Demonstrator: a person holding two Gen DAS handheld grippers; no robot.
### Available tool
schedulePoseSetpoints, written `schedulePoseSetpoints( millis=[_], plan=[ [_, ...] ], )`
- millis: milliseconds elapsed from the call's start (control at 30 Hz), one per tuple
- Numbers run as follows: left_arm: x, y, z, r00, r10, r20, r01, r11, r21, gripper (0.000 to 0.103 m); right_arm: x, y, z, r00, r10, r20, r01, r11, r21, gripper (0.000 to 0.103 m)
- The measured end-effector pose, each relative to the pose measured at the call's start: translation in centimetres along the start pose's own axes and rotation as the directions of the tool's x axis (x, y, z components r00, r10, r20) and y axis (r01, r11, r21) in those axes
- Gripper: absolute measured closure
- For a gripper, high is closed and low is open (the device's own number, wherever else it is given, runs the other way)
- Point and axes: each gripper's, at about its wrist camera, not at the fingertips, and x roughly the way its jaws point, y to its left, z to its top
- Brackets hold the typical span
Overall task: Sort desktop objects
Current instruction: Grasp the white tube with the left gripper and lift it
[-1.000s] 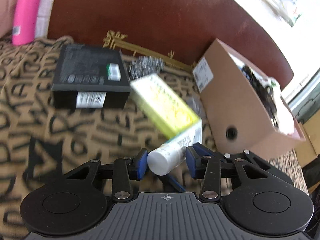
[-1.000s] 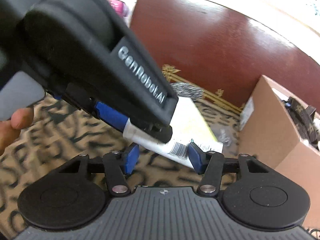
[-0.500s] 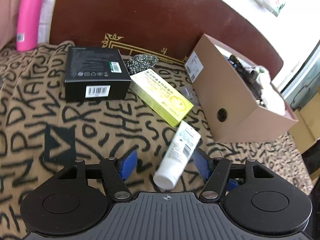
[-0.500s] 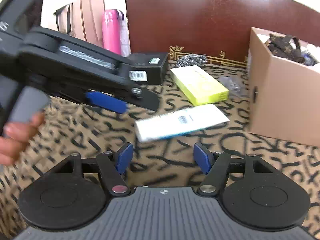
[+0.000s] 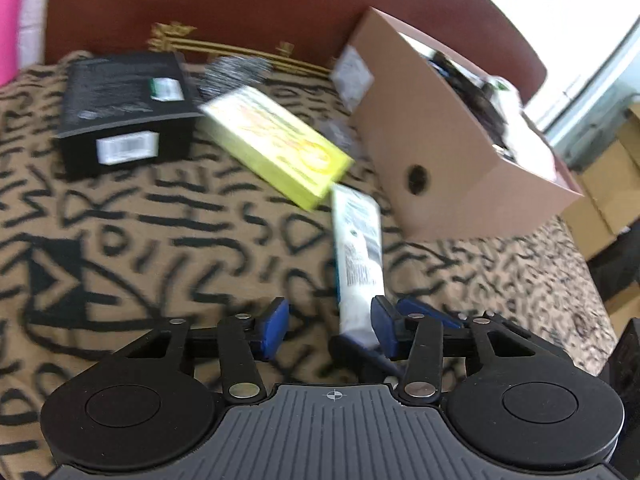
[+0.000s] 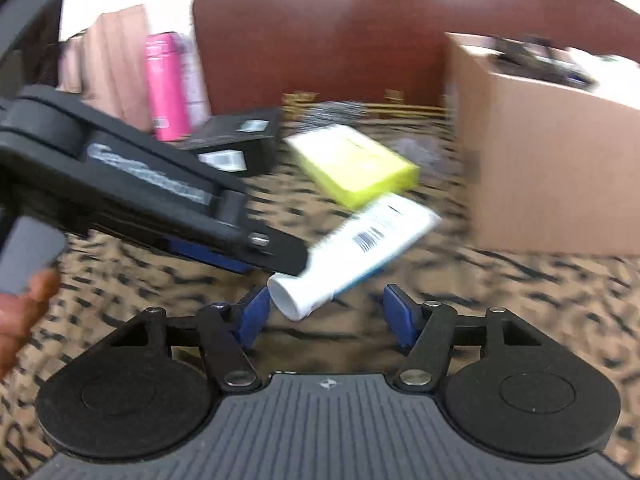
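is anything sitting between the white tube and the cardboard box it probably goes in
Nothing visible does. The white tube lies on the patterned cloth with bare cloth between it and the cardboard box. The yellow box lies beside the tube's far end, off that path. The box's near wall stands taller than the tube.

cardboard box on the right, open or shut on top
Open: the cardboard box has no lid across its top, and dark and white items inside show over its rim in both views.

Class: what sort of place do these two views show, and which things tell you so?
Probably a home: a patterned cloth covers the surface, a dark wooden headboard-like panel stands behind, and a cardboard box holds household clutter.
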Motion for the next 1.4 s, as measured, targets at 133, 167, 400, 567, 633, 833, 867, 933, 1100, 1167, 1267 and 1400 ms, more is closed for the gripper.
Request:
schedulePoseSetpoints(
  millis=[133,167,400,567,633,833,867,933,1100,1167,1267,1400],
  plan=[
    [1.0,-1.4,0.1,1.0,0.0,0.015,0.0,1.0,0.005,0.04,-1.0,-2.0,-0.2,0.998,-0.07,-0.005,0.07,0.997,0.022,0.035],
    [1.2,-1.5,0.3,1.0,-0.001,0.021,0.001,1.0,-0.004,0.039,-1.0,-2.1,-0.1,0.998,-0.069,-0.001,0.069,0.997,0.022,0.035],
    [3.1,-2.2,2.3,1.0,0.001,0.023,-0.001,1.0,-0.015,0.038,0.8,-0.3,0.5,0.999,-0.034,0.018,0.035,0.999,-0.041,0.036],
    [4.8,-2.7,2.7,1.0,-0.011,-0.025,0.011,1.0,0.012,0.043,1.9,-1.0,1.1,0.999,-0.04,0.008,0.041,0.999,-0.013,0.048],
    [5.0,-3.3,2.7,0.999,-0.021,-0.041,0.023,0.999,0.037,0.049,1.9,-1.5,1.1,0.999,-0.051,0.008,0.051,0.999,-0.008,0.052],
    [5.7,-4.3,3.1,0.999,0.02,-0.04,-0.018,0.999,0.049,0.061,2.4,-2.5,1.4,0.998,-0.067,0.006,0.067,0.998,0.011,0.057],
    [5.6,-4.4,3.0,0.999,0.026,-0.041,-0.024,0.999,0.045,0.064,2.1,-2.7,1.3,0.998,-0.062,0.003,0.062,0.998,0.015,0.061],
    [5.1,-4.4,2.6,0.999,0.018,-0.038,-0.017,1.0,0.02,0.064,1.4,-2.9,1.1,0.999,-0.034,-0.005,0.035,0.999,0.028,0.067],
    [3.1,-6.5,0.5,0.998,0.056,0.006,-0.056,0.998,0.031,0.064,-1.0,-2.8,0.2,1.0,-0.016,-0.001,0.016,1.0,0.026,0.068],
    [1.8,-7.8,-0.3,0.997,0.065,0.038,-0.067,0.997,0.042,0.064,-2.4,-2.8,0.0,1.0,-0.011,0.021,0.011,1.0,0.017,0.068],
    [-0.2,-9.6,-0.8,0.994,0.056,0.09,-0.06,0.997,0.048,0.064,-5.1,-2.6,0.1,0.997,-0.018,0.073,0.019,1.0,-0.012,0.068],
    [-3.2,-12.4,-1.2,0.985,0.04,0.169,-0.055,0.995,0.081,0.064,-8.9,-2.9,0.6,0.986,-0.03,0.163,0.036,0.999,-0.035,0.068]
  ],
)
